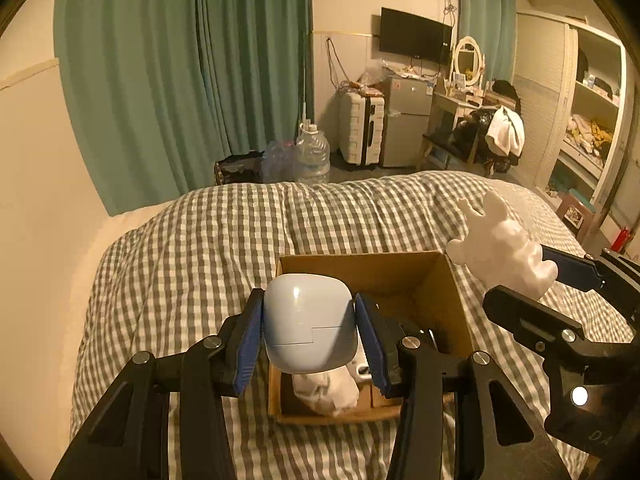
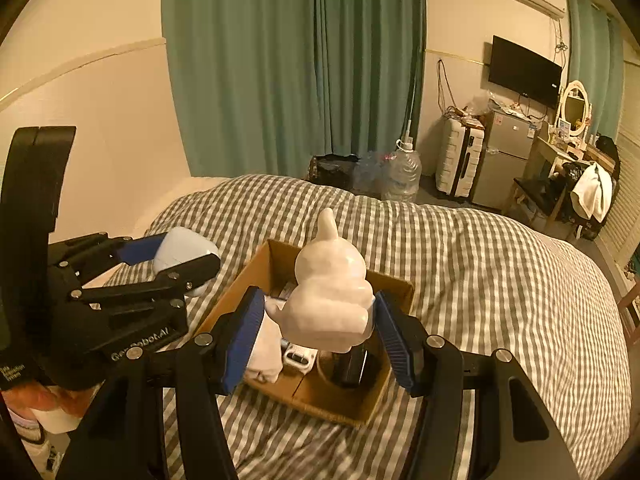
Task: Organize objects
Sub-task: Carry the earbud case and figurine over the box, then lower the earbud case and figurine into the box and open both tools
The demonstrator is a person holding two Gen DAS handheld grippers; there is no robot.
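An open cardboard box (image 1: 452, 292) sits on the checked bedspread (image 1: 192, 248); it also shows in the right wrist view (image 2: 256, 272). My left gripper (image 1: 310, 330) is shut on a pale blue rounded case (image 1: 308, 324) and holds it above the box's near left part. My right gripper (image 2: 316, 320) is shut on a white plaster figurine (image 2: 330, 300) and holds it above the box. The figurine (image 1: 500, 248) hangs at the box's right edge in the left wrist view. The blue case (image 2: 180, 252) shows left of the box in the right wrist view.
Inside the box lie a white cloth bundle (image 1: 324, 394), a white device (image 2: 298, 358) and a dark object (image 2: 354, 364). Beyond the bed stand a water jug (image 1: 314, 152), a white suitcase (image 1: 360, 128), a small fridge (image 1: 406, 120) and a cluttered desk (image 1: 460, 100).
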